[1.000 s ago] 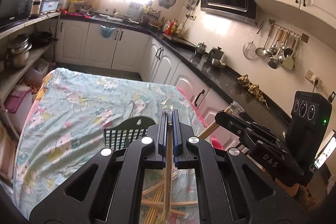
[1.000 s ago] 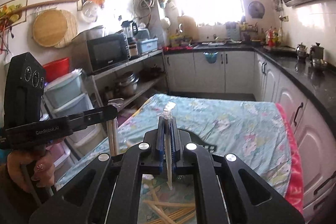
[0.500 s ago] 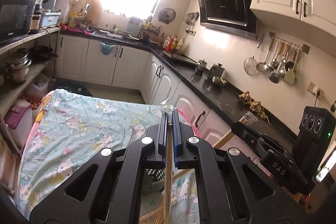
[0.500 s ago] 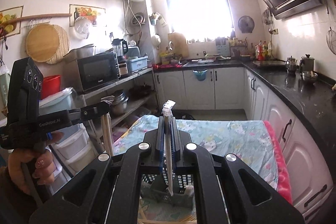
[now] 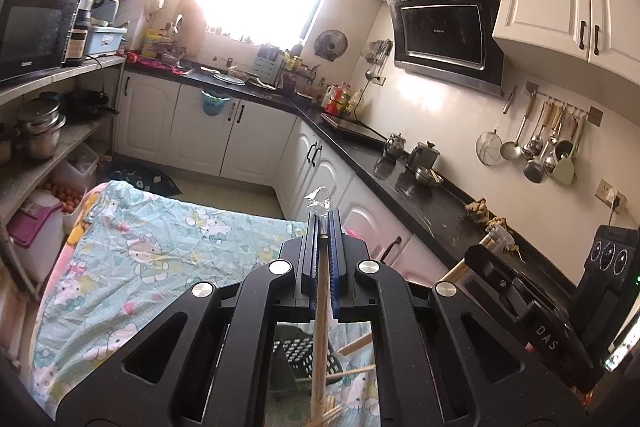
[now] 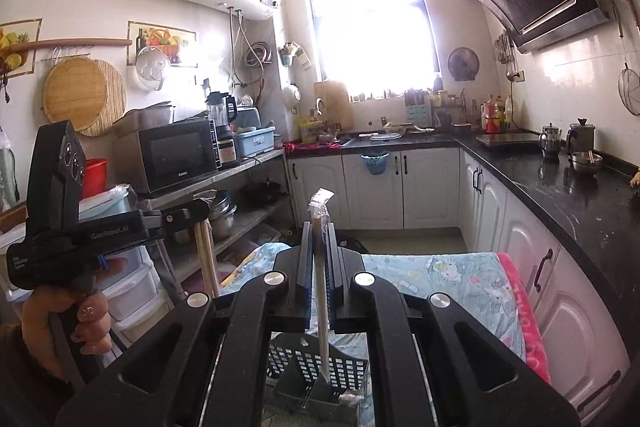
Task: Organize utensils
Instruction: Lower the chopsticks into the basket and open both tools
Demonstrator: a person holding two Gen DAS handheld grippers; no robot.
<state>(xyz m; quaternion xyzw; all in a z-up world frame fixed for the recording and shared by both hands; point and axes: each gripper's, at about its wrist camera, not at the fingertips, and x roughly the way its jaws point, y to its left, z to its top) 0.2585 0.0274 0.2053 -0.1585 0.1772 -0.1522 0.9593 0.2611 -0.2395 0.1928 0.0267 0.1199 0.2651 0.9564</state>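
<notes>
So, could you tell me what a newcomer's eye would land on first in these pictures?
Probably the two tongs up close: the left tongs and the right tongs, each shut on wrapped chopsticks held upright. Below them a dark slotted utensil basket stands on the cartoon-print tablecloth. Behind, the bright window glares over the counter.

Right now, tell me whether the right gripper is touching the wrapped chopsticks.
Touching: right wrist view shows the right gripper shut on the wrapped chopsticks.

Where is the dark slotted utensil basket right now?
In the right wrist view the utensil basket sits low at centre on the patterned cloth, directly below the wrapped chopsticks clamped in the right gripper.
</notes>
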